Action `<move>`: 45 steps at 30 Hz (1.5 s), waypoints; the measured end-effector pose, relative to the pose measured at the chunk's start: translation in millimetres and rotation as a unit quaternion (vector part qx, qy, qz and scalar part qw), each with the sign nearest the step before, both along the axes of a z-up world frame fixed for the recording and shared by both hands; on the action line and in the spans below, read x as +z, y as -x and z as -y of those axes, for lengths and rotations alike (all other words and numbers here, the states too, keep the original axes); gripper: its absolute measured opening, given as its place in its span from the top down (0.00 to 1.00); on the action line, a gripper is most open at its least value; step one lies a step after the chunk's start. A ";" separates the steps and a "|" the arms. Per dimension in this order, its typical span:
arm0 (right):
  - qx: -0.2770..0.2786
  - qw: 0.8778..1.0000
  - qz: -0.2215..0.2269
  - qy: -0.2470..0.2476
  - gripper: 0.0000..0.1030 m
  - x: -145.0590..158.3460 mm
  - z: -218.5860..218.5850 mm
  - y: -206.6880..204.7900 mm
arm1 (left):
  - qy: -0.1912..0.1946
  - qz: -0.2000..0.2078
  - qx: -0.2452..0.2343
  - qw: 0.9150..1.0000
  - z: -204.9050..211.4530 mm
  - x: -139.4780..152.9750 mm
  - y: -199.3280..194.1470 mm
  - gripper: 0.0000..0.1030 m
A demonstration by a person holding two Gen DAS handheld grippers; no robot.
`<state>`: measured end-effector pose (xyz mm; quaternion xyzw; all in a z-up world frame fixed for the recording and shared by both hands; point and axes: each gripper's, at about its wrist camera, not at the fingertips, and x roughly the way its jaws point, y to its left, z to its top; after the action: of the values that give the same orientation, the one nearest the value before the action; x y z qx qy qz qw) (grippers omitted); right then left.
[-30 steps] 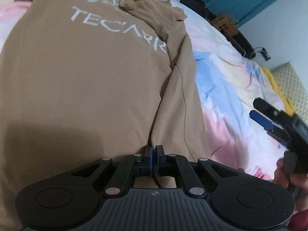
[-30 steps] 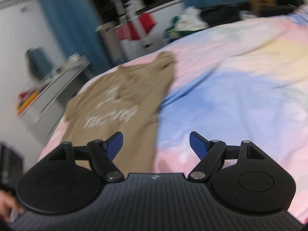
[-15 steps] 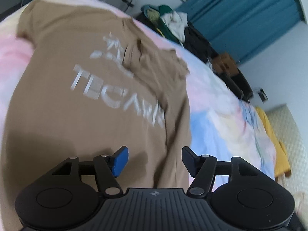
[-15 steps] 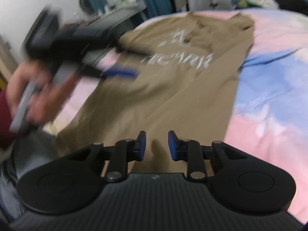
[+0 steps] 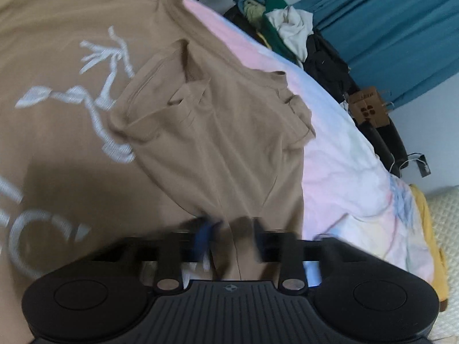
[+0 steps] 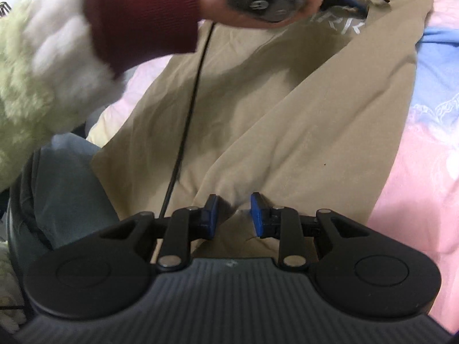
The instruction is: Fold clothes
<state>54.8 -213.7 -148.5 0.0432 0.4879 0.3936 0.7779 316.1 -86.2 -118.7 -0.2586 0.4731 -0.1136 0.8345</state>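
- A pastel bedsheet (image 5: 338, 154), pink, white and blue, covers the bed.
- A heap of crumpled garments (image 5: 281, 25) lies beyond the bed's far edge.
- Teal curtains (image 5: 401, 23) hang behind.
- A brown cardboard box (image 5: 370, 110) stands near the curtains.
- A black cable (image 6: 189, 114) hangs down.

T-shirt (image 5: 218, 132) flat on bed (image 5: 344, 172) — sleeve folded inward; clothes pile (image 5: 284, 31) behind bed.

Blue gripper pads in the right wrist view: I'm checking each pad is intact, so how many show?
3. Two sit on the right gripper, with tan shirt fabric bunched between them. One blurred pad shows on the left gripper, top right. Its second pad may be hidden.
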 end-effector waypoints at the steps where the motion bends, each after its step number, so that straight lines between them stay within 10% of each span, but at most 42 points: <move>1: 0.004 1.000 0.003 0.004 0.73 0.0 -1.8 1.7 | -0.007 0.011 -0.005 1.000 1.4 4.4 -1.7 0.98; 5: 0.012 1.000 0.018 0.018 0.73 0.2 -8.8 1.1 | -0.047 0.070 -0.009 0.996 1.9 36.5 -6.1 0.98; 11: 0.025 0.999 0.025 0.031 0.73 0.1 -15.8 4.7 | -0.139 0.045 0.006 0.989 -2.1 27.0 -25.4 0.98; 18: 0.003 1.000 -0.011 -0.012 0.71 -1.5 -1.9 -7.8 | -0.099 0.067 0.000 0.993 -27.4 14.2 -6.7 0.84; 24: -0.013 0.997 0.015 -0.075 0.71 18.3 18.0 -11.2 | -0.135 0.142 -0.009 0.981 -71.5 51.0 63.4 0.62; 33: -0.099 0.990 0.096 -0.032 0.71 43.9 33.6 -4.2 | -0.180 0.180 -0.004 0.967 -119.2 110.8 200.8 0.55; 45: -0.294 0.935 0.190 0.051 0.71 102.8 27.5 -2.8 | -0.146 0.211 0.003 0.967 -129.7 132.3 302.3 0.40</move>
<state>57.7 -241.2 -45.8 0.0691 0.3157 0.1224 0.9384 13.8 43.5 13.6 -0.1056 0.2972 -0.0929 0.9444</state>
